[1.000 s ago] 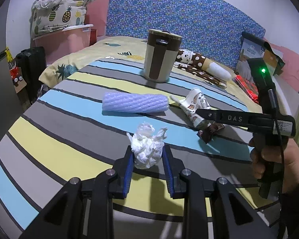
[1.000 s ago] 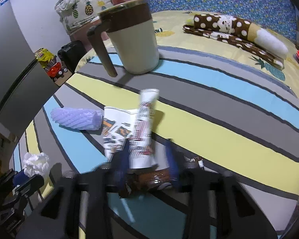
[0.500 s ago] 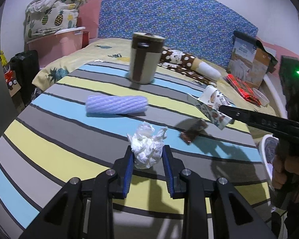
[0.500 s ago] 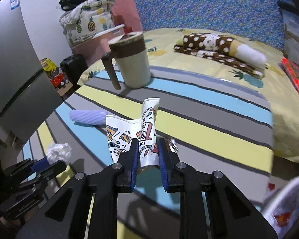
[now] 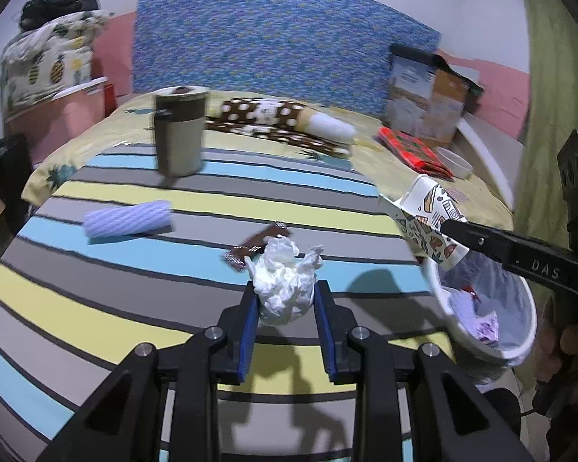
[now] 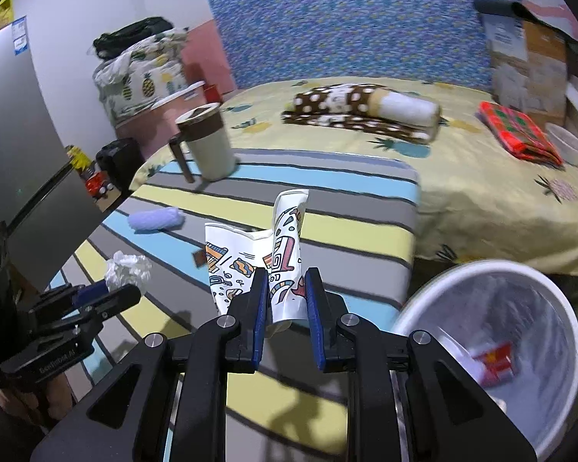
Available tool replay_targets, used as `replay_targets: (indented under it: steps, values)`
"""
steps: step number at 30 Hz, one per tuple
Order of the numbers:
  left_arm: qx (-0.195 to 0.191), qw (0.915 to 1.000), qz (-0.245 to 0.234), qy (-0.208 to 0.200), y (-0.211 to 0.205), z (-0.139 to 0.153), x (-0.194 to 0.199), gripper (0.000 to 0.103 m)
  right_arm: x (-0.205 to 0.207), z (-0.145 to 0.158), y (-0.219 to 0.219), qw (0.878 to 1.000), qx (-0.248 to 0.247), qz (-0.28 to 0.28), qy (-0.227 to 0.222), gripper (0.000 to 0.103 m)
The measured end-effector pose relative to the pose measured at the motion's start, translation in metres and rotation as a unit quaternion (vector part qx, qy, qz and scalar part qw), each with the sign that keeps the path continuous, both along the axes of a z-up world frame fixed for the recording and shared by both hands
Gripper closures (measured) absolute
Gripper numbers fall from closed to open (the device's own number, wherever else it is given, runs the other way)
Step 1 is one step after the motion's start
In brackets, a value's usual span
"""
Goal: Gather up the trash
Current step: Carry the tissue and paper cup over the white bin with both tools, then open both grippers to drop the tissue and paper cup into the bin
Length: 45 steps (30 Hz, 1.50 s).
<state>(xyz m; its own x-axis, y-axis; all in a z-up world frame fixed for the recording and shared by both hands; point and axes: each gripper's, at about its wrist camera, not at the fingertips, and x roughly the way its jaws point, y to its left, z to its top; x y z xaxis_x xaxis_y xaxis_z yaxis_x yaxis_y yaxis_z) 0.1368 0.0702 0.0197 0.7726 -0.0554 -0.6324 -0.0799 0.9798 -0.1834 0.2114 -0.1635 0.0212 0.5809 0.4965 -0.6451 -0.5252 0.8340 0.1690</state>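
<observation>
Striped cloth in grey, sky blue and pale yellow bands [image 5: 142,254] is covering the near surface, with a yellow pineapple-print bedsheet [image 6: 481,200] and a blue speckled headboard [image 5: 273,50] lying beyond it.

The left gripper [image 5: 286,308] is pinching a crumpled white tissue [image 5: 285,285] between its blue pads, the wad bulging above the fingertips and hanging clear of the cloth. Just behind the tissue, a flat brown wrapper [image 5: 256,244] is lying on the stripes, and farther left a ribbed lavender foam roll [image 5: 129,218] is resting on its side. A cream mug with a brown band and lid [image 5: 179,131] is standing upright near the far edge.

The right gripper [image 6: 287,304] is clamping a flattened paper cup [image 6: 258,261] with its jaws pressed close, the cup's white card printed with colourful doodles and sticking up past the pads. In the left wrist view the cup is hanging just above the rim of a round white bin [image 5: 493,350] lined with thin translucent plastic; some scraps, possibly purple and red wrappers, are lying inside, though blur is softening them.

On the right gripper's black finger, white letters are reading "DAS". Faint raised lettering on the left gripper's side is too blurred to read.
</observation>
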Motion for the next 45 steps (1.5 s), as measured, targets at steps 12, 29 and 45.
replay_targets:
  steps: [12,29,45]
  values:
    - [0.006,0.9964,-0.084,0.003,-0.085,0.009,0.011,0.073,-0.019,-0.009,-0.078,0.997,0.016,-0.082,0.007,0.081]
    - [-0.001,0.98,-0.198,0.02,-0.185,-0.003,0.04,0.072,-0.025,-0.045,-0.142,0.985,-0.005,-0.163,0.052,0.081]
    - [-0.028,0.9789,-0.199,0.036,-0.185,-0.019,0.046,0.05,-0.036,-0.039,-0.159,0.984,0.024,-0.174,0.036,0.074]
